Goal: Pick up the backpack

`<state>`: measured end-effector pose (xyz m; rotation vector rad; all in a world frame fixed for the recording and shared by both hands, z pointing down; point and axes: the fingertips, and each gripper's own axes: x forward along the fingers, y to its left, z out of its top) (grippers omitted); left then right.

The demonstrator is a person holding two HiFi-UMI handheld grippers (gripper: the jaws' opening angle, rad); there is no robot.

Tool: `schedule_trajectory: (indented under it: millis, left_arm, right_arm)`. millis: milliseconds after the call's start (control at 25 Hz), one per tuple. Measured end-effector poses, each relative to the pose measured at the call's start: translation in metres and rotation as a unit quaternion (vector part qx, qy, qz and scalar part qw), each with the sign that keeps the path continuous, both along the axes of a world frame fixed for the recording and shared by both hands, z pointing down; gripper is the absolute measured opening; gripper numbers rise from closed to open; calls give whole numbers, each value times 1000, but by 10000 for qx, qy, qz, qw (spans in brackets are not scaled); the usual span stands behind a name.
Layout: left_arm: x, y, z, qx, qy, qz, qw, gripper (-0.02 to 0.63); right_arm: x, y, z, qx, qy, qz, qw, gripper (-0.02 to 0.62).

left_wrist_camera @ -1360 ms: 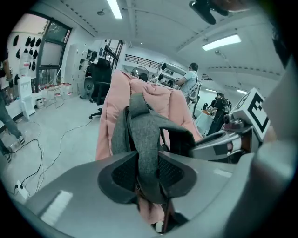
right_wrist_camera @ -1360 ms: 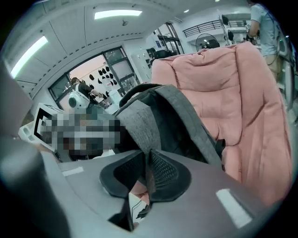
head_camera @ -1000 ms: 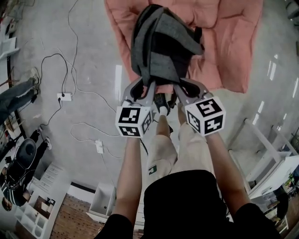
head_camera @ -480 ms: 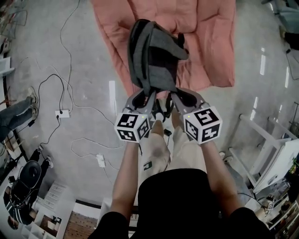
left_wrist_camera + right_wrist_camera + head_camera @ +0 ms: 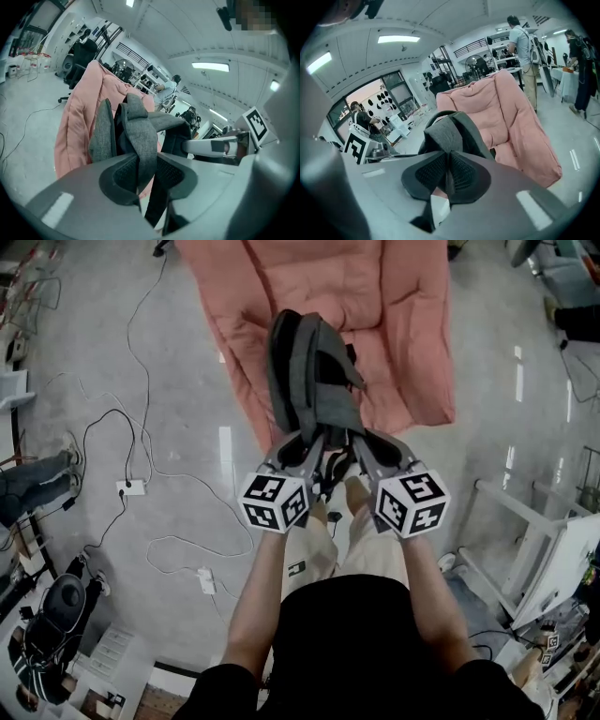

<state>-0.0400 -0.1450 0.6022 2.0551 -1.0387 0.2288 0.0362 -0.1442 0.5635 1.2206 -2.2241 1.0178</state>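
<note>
A grey backpack (image 5: 314,381) hangs in the air over the pink cushion (image 5: 281,287), held from below in the head view by both grippers. My left gripper (image 5: 309,442) is shut on a grey strap of the backpack (image 5: 140,126), and the fabric is pinched between its pads (image 5: 126,176). My right gripper (image 5: 361,439) is shut on another fold of the backpack (image 5: 447,131), close beside the left one. The two marker cubes sit side by side just above the person's legs. The lower part of the bag is hidden behind its own folds.
The large pink cushion (image 5: 511,108) lies on the grey floor. Cables (image 5: 141,418) and a power strip (image 5: 131,487) trail at the left. A white rack (image 5: 539,540) stands at the right. People (image 5: 525,42) stand farther back in the room.
Both grippers have risen with the backpack, which now hangs narrower and clear of the pink cushion. The head view has shifted, so the cushion sits higher in frame.
</note>
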Motion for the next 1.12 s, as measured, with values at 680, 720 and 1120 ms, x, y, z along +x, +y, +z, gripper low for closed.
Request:
schedule_trajectory:
  millis: [680,720,1120]
  left_arm:
    - [14,6,-107,121,308,-6,9995,81]
    - [14,7,-112,173,298,12,9994,81]
    - [4,-11,-182,813,276,26,9963,81]
  right_arm:
    - [35,-2,-93,439,-77,238,9987,37]
    - [36,0,-96,471,-98,251,9985,36]
    - [34,-14,-154,1121,-76,269,9933,36]
